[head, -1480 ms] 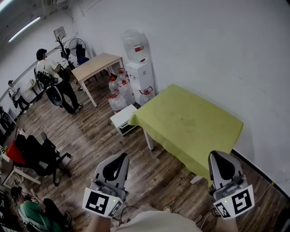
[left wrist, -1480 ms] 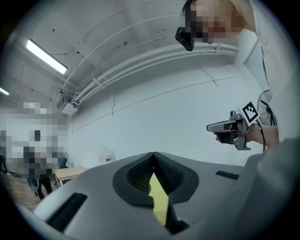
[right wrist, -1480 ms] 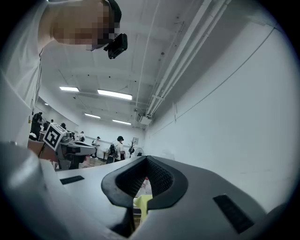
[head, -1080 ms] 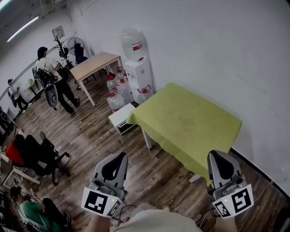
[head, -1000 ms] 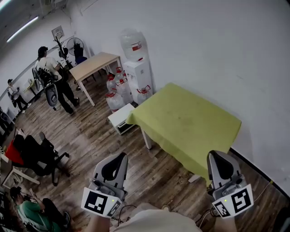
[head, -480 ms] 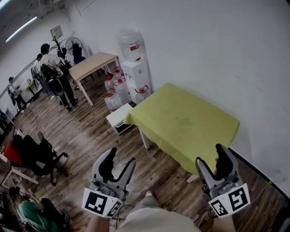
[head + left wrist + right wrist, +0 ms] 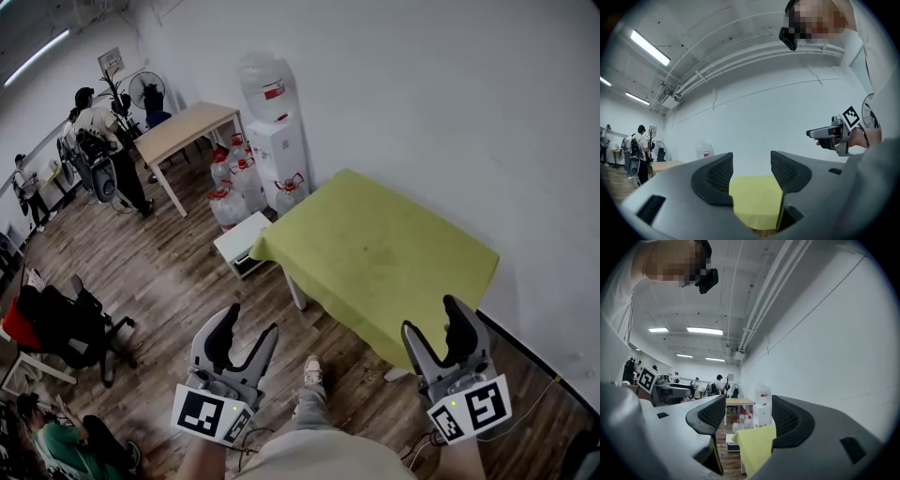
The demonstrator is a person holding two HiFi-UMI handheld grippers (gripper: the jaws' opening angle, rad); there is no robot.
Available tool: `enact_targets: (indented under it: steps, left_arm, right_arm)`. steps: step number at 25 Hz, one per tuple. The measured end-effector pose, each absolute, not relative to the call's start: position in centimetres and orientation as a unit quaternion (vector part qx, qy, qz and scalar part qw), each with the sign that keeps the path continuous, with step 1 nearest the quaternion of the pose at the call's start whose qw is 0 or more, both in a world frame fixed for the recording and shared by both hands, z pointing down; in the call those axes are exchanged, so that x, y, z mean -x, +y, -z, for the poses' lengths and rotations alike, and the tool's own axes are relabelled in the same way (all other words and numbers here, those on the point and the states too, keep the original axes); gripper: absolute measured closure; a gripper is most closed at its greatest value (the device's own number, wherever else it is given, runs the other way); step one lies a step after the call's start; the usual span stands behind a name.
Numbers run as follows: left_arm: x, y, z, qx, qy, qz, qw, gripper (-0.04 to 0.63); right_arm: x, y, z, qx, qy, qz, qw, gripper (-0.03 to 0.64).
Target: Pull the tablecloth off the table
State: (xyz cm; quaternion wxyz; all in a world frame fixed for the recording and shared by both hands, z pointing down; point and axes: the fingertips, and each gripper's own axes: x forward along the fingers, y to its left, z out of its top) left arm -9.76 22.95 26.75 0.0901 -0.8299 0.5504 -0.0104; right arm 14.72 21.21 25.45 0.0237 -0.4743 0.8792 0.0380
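We hold both grippers low, short of the table. In the head view the left gripper (image 7: 246, 330) and the right gripper (image 7: 436, 323) hang over the wooden floor (image 7: 169, 272), each with jaws spread and nothing between them. The yellow-green tablecloth (image 7: 375, 253) lies flat over the table by the white wall (image 7: 422, 103), draped past its edges, and a white table leg (image 7: 296, 291) shows under the left corner. The left gripper view frames the cloth between its parted pads, well apart from them, and shows our right gripper from the side, which the head view shows only from above. The right gripper view sets the cloth's corner between its open jaws, with the water dispenser (image 7: 762, 411) behind. Only the head view shows the spare water jugs (image 7: 230, 183) at the dispenser's foot and a low white piece (image 7: 239, 246) just beside the table, perhaps a stool or a box.
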Motion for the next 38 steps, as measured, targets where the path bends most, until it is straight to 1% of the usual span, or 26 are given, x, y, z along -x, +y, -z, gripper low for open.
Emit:
enact_targets:
  steps: [5, 11, 19, 24, 30, 34, 38]
  left_arm:
    - [10.8, 17.8, -27.1, 0.832, 0.548, 0.012, 0.084, 0.341]
    - [11.8, 10.0, -28.5, 0.843, 0.531, 0.032, 0.078, 0.341]
    - [14.0, -3.5, -29.8, 0.858, 0.508, 0.055, 0.056, 0.341]
    - [15.7, -12.7, -32.4, 0.863, 0.499, 0.068, 0.039, 0.341]
    - [15.4, -22.1, -35.9, 0.880, 0.468, 0.078, 0.018, 0.341]
    - [14.8, -27.4, -40.1, 0.884, 0.456, 0.105, 0.005, 0.337]
    - [13.9, -30.8, -44.8, 0.885, 0.445, 0.132, -0.032, 0.333]
  right_arm:
    - [-14.1, 16.1, -26.3, 0.483, 0.875, -0.033, 0.014, 0.302]
    - [-12.6, 8.6, -26.6, 0.489, 0.872, -0.009, 0.027, 0.302]
    - [-10.3, -4.3, -28.2, 0.508, 0.861, 0.009, -0.017, 0.302]
    - [-8.3, -14.1, -31.7, 0.508, 0.859, 0.065, -0.021, 0.301]
    - [-6.8, -24.0, -36.7, 0.519, 0.847, 0.100, -0.062, 0.293]
    - [-6.3, -28.9, -41.6, 0.535, 0.829, 0.128, -0.100, 0.280]
    - [-6.2, -32.4, -45.7, 0.547, 0.813, 0.149, -0.133, 0.267]
